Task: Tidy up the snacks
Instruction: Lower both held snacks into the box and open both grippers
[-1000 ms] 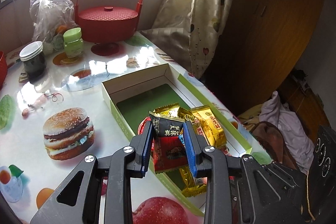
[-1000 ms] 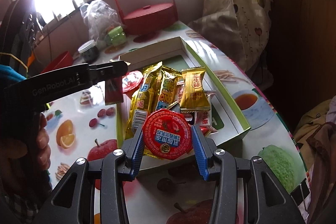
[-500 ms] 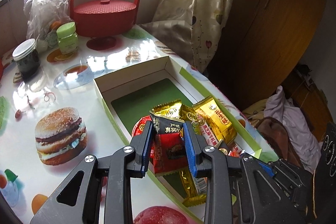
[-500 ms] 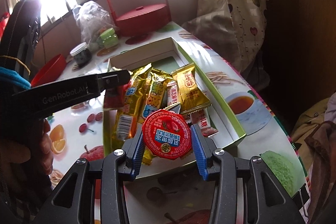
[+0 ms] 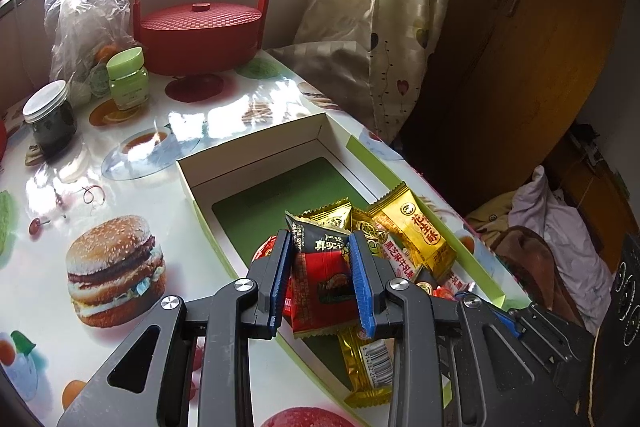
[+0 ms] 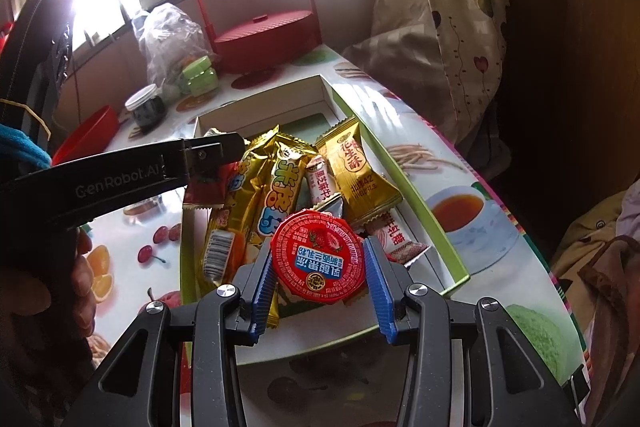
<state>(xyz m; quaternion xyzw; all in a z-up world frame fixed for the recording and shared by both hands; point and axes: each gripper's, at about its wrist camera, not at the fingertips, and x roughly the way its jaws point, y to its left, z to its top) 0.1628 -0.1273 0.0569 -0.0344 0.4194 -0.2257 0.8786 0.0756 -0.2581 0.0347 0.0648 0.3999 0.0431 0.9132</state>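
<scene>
left gripper (image 5: 320, 259) jaws clamping red-black packet (image 5: 322, 291), right gripper (image 6: 320, 259) jaws gripping red jelly cup (image 6: 318, 257)

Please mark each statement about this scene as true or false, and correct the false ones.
1. The left gripper holds a red and black snack packet. True.
2. The right gripper is empty. False: its pads press on a round red jelly cup.
3. The green box already contains several snacks. True: gold packets such as the peanut candy packet lie in it.
4. The red basket has its lid off. False: the lid is on it.
5. The green-lidded jar stands inside the box. False: it stands on the table, beside a plastic bag.
</scene>
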